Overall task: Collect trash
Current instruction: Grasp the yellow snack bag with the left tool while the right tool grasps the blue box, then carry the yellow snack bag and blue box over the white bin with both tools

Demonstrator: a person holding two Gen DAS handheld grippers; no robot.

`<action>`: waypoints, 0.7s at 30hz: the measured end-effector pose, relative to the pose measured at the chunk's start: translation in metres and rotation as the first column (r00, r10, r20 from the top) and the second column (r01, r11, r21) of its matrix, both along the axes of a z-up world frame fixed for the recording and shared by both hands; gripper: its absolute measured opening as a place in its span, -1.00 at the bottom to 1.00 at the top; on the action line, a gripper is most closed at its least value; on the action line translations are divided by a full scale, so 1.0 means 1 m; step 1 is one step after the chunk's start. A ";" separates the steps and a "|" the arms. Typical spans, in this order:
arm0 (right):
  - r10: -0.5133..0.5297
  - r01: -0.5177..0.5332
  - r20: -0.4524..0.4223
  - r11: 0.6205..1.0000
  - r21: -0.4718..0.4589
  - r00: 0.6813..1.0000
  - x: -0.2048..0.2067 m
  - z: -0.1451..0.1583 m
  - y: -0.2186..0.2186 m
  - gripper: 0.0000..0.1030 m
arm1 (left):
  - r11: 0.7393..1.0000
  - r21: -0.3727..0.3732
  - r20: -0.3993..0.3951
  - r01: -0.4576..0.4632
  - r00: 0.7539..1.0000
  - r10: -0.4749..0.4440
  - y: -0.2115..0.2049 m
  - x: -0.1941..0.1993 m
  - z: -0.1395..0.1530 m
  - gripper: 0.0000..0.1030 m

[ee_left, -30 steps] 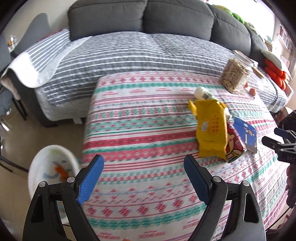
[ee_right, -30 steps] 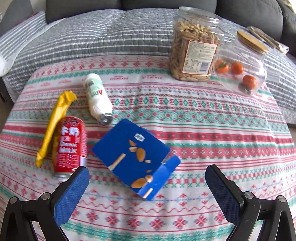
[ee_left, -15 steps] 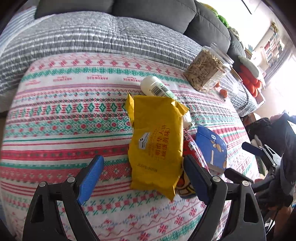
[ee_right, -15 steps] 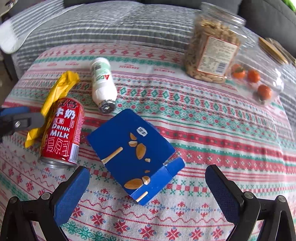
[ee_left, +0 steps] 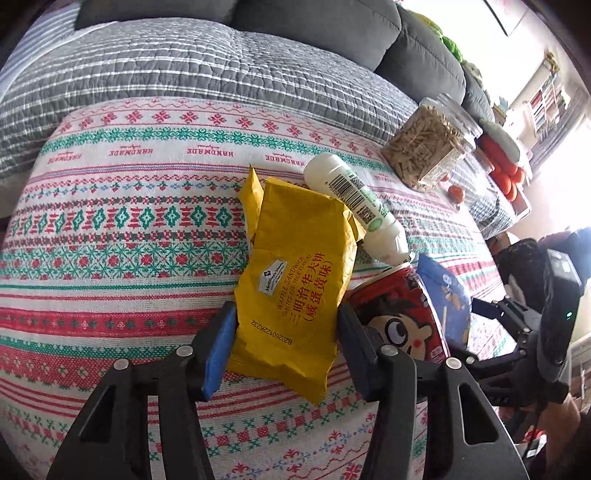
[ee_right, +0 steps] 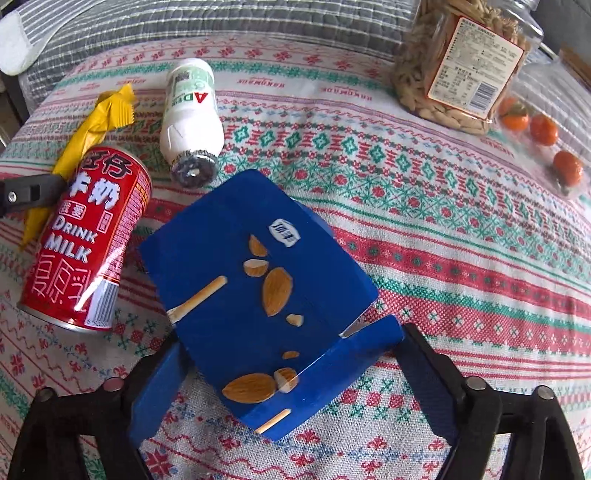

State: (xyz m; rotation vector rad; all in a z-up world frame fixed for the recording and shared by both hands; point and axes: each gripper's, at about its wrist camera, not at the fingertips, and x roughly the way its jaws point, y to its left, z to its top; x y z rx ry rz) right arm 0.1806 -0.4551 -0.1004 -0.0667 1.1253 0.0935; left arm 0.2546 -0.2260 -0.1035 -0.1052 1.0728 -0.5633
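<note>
- The left gripper (ee_left: 286, 339) has its jaws pressed on both sides of the yellow snack bag (ee_left: 295, 280), whose long axis runs away from the camera along the patterned cloth (ee_left: 129, 229).
- The red milk can (ee_right: 86, 236) lies on its side just right of the bag, base toward the right camera.
- The white bottle (ee_right: 190, 118) lies capless, mouth toward the right camera.
- The right gripper (ee_right: 288, 373), jaws wide, straddles the tilted blue box (ee_right: 255, 295); I cannot tell whether they touch it.
- A clear jar (ee_right: 458, 62) holds seeds; the clear container (ee_right: 546, 96) holds small oranges.

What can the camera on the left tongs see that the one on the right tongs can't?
Only the left view shows the yellow wrapper's printed front, between the left tongs, and the sofa cushions. Only the right view shows the blue box's almond picture, between the right tongs. Both show the red can, white bottle and nut jar.
</note>
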 end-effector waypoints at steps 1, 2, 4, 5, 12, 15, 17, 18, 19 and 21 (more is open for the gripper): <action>0.001 -0.001 0.001 1.000 0.003 1.000 0.000 0.001 0.000 0.60 | 1.000 0.018 0.007 0.003 1.000 -0.003 -0.002 0.000 0.001 -0.01; 0.003 -0.003 -0.001 1.000 0.008 1.000 -0.001 0.003 0.000 0.56 | 0.999 0.042 0.017 0.006 1.000 -0.007 -0.005 -0.001 0.001 -0.04; 0.002 -0.002 -0.010 1.000 0.016 1.000 -0.003 0.005 0.000 0.32 | 0.997 0.074 0.031 0.013 0.999 -0.015 -0.007 -0.003 0.003 -0.21; -0.004 0.004 -0.006 1.000 0.017 1.000 -0.004 0.007 -0.001 0.23 | 0.996 0.091 0.038 0.017 0.999 -0.020 -0.008 -0.004 0.004 -0.25; -0.049 0.051 -0.019 0.992 0.117 0.999 -0.022 0.019 -0.013 0.05 | 0.992 0.128 0.035 0.009 0.999 -0.014 0.002 -0.011 0.012 -0.69; -0.054 0.055 -0.013 0.988 0.145 0.998 -0.034 0.027 -0.013 0.00 | 0.992 0.130 0.042 -0.001 0.999 -0.004 0.012 -0.016 0.017 -0.71; -0.052 0.052 -0.005 0.987 0.154 0.999 -0.042 0.034 -0.012 -0.02 | 0.992 0.127 0.049 -0.006 0.999 -0.001 0.019 -0.021 0.023 -0.72; -0.048 0.047 0.003 0.988 0.150 0.999 -0.046 0.038 -0.011 -0.02 | 0.992 0.126 0.055 -0.006 0.998 -0.001 0.023 -0.023 0.027 -0.72; -0.047 0.045 0.011 0.988 0.148 0.999 -0.049 0.040 -0.010 -0.02 | 0.992 0.125 0.060 -0.005 0.998 -0.003 0.026 -0.027 0.031 -0.72; -0.043 0.039 0.024 0.987 0.158 0.999 -0.058 0.048 -0.013 -0.04 | 0.992 0.125 0.066 -0.002 0.998 -0.006 0.032 -0.033 0.036 -0.72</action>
